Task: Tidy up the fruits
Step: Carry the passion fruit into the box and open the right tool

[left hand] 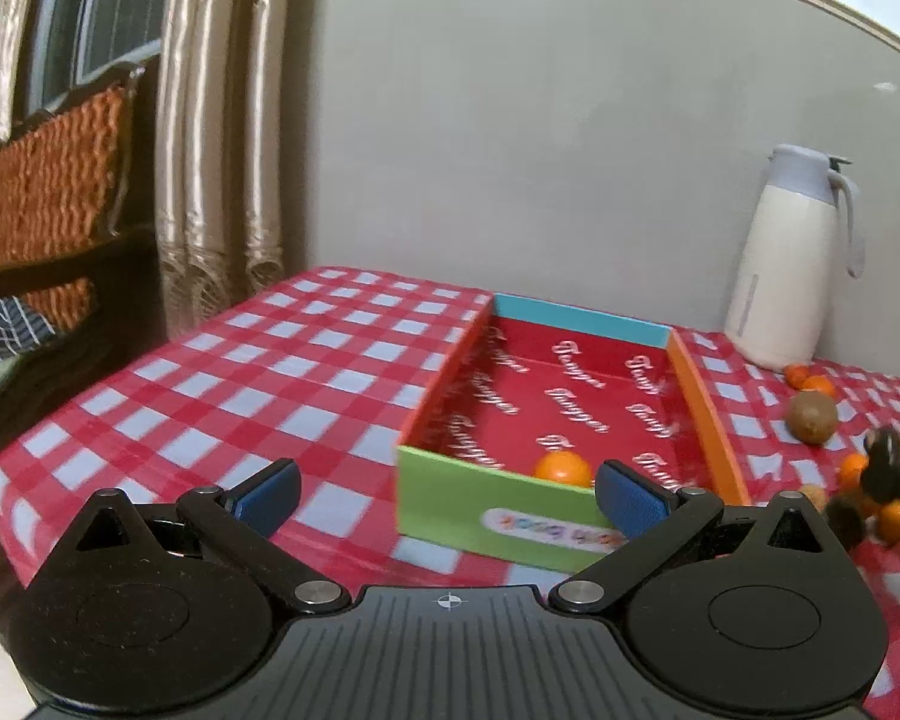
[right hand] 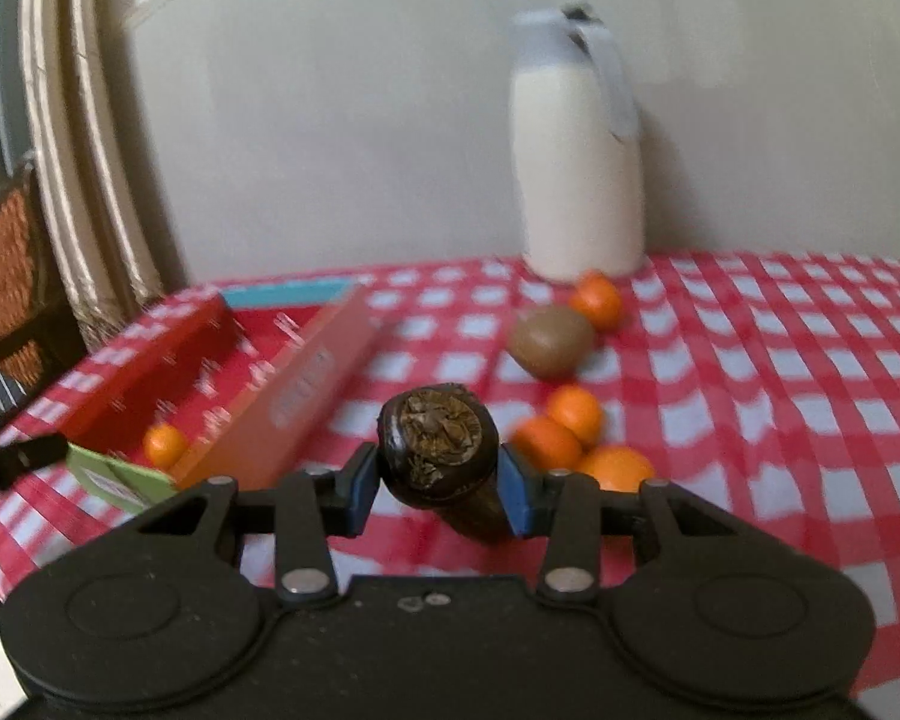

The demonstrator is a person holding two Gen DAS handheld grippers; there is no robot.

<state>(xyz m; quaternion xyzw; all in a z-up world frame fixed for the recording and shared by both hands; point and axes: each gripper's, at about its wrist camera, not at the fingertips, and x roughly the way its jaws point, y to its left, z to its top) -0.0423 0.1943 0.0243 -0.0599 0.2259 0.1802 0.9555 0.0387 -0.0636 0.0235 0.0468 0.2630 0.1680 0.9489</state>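
A colourful open box (left hand: 486, 510) with a red printed floor sits on the checked table; one small orange (left hand: 562, 468) lies inside near its green front wall. My left gripper (left hand: 447, 498) is open and empty in front of the box. My right gripper (right hand: 438, 474) is shut on a dark brown wrinkled fruit (right hand: 438, 444), held above the table right of the box (right hand: 306, 396). A kiwi (right hand: 551, 340) and several small oranges (right hand: 573, 414) lie loose on the cloth beyond it. The right gripper shows blurred in the left wrist view (left hand: 882, 480).
A white thermos jug (left hand: 786, 264) stands at the back by the wall, also in the right wrist view (right hand: 579, 168). Curtains (left hand: 222, 138) and a dark chair with an orange cushion (left hand: 48, 180) stand left of the table. The table's left edge (left hand: 6, 480) is close.
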